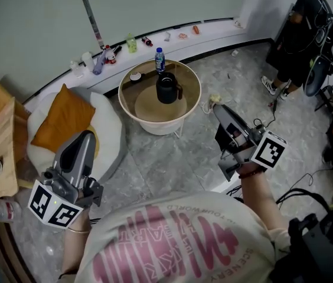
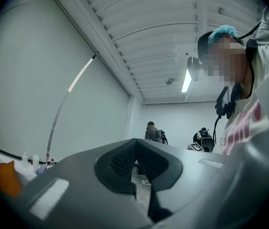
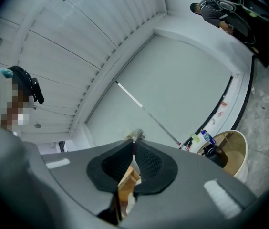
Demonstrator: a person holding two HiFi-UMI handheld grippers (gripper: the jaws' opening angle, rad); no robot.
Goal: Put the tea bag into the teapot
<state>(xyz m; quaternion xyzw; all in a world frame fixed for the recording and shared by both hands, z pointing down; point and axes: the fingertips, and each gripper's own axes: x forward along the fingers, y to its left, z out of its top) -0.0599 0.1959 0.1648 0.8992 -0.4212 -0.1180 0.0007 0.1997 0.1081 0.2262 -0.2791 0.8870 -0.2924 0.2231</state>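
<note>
Only its own view shows the right gripper [image 3: 133,144] pinching the tea bag [image 3: 134,136] at its jaw tips. The left gripper [image 2: 135,144] is closed and empty. The head view shows the teapot [image 1: 167,88] well beyond both.

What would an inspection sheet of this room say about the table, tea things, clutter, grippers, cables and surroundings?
Surface: round table, wooden top, raised rim.
Job's things: black teapot on the table; tea bag, apparently, pinched at the right gripper's tips.
Clutter: water bottle behind the teapot; small bottles on the wall ledge.
Grippers: left gripper shut, empty; right gripper shut on the tea bag.
Cables: loose cables on the floor, right.
Surroundings: white beanbag, orange cushion, standing person.
</note>
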